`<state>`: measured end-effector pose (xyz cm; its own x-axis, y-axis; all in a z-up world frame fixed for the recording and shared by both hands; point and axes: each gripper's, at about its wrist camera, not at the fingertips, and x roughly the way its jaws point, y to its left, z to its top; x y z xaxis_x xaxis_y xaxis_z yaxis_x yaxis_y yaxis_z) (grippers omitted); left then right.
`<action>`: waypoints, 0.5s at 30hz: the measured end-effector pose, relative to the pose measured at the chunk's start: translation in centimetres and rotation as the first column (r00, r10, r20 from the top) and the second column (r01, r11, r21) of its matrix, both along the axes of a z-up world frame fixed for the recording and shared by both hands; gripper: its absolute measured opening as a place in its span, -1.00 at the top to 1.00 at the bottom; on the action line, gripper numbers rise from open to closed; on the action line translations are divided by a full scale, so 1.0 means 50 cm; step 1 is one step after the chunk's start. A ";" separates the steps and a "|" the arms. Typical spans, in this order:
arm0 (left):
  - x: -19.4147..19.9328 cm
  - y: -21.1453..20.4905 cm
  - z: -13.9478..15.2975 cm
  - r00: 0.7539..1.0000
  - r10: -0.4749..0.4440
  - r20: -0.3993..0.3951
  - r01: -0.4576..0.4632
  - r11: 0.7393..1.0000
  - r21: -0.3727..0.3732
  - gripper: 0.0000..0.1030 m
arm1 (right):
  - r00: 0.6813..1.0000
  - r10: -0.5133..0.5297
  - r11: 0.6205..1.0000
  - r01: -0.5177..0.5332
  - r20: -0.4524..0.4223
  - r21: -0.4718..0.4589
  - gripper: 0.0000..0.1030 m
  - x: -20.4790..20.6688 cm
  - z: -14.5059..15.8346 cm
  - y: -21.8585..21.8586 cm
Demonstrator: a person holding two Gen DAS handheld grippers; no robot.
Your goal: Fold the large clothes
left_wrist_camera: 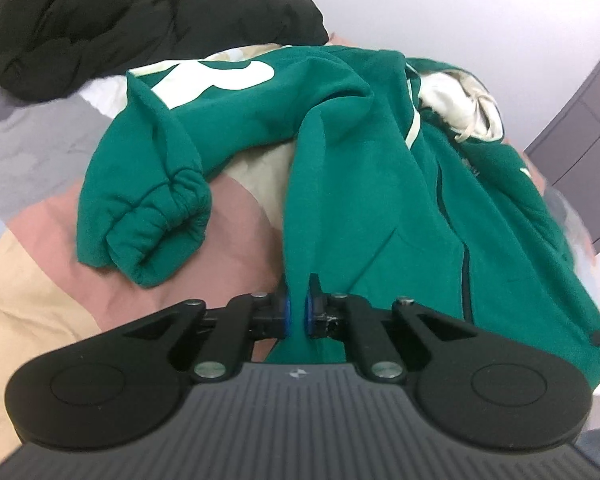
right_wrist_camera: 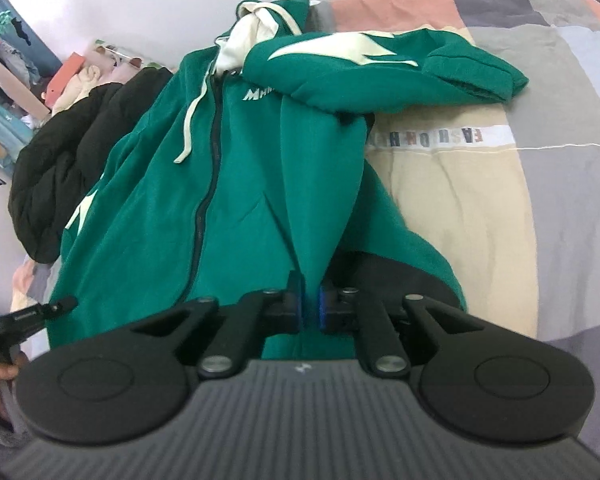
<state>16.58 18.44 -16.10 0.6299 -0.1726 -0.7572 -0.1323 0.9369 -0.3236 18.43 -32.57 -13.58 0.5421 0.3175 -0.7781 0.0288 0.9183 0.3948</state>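
Green hoodie (left_wrist_camera: 380,184) on the patchwork bedspread (left_wrist_camera: 40,288), near hem pinched by left gripper (left_wrist_camera: 297,312) and right gripper (right_wrist_camera: 309,306): lift both corners evenly, keeping the hem taut, toward the hood.

A home bedroom is shown: a bed (right_wrist_camera: 480,184) is covered with a patchwork quilt in pink, grey and beige, clothes are hung on a rack (right_wrist_camera: 4,40) by a plain wall, and grey cupboard doors (left_wrist_camera: 588,128) are seen.
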 end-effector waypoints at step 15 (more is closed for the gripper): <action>0.079 -0.170 0.049 0.974 -0.057 0.217 0.034 0.994 0.109 -0.31 | 0.915 -0.400 0.895 0.381 0.041 0.234 -0.56 0.171 -0.094 -0.215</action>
<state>20.55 9.96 -13.65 0.7763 -0.1326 -0.6163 -0.0255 0.9702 -0.2409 26.97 -43.31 -18.27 0.7185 0.2215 -0.6593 0.3245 0.7317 0.5994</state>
